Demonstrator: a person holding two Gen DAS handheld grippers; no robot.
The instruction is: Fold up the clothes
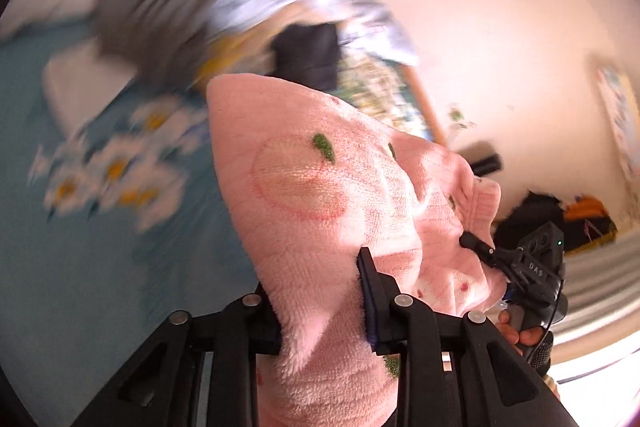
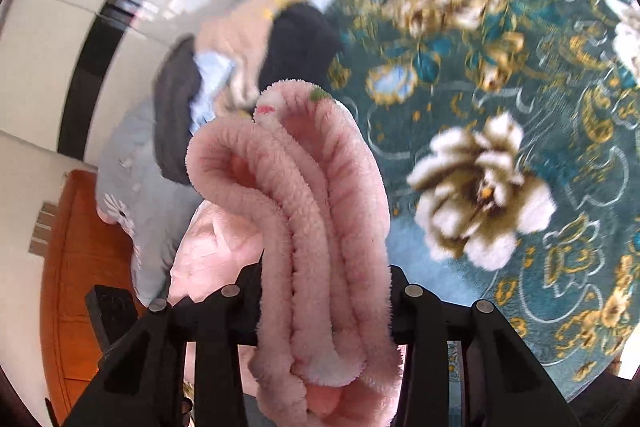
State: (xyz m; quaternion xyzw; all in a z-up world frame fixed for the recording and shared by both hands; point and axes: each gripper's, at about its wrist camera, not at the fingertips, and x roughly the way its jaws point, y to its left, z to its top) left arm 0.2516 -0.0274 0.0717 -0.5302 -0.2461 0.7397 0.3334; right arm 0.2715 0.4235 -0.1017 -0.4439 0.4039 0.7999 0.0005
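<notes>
A: Where is the garment?

B: The pink fleece garment [image 1: 320, 195] hangs in the air between both tools. The left gripper [image 1: 320, 307] has its jaws clamped on a thick bunch of the fleece, and the cloth spreads up and away from them, showing a pale round patch and small green marks.

A: And the other side?

B: The right gripper [image 2: 324, 307] has its jaws clamped on several folded layers of the same pink fleece garment [image 2: 304, 227], whose rolled edges run forward from them. In the left wrist view the right gripper [image 1: 480, 251] bites the far edge of the cloth, with fingers of the right hand [image 1: 520, 331] on its handle.

A: What lies beneath?

B: A teal floral bedspread [image 2: 500, 107], blurred. A heap of other clothes [image 2: 208, 67], grey, pale blue and dark, sits beyond the garment
</notes>
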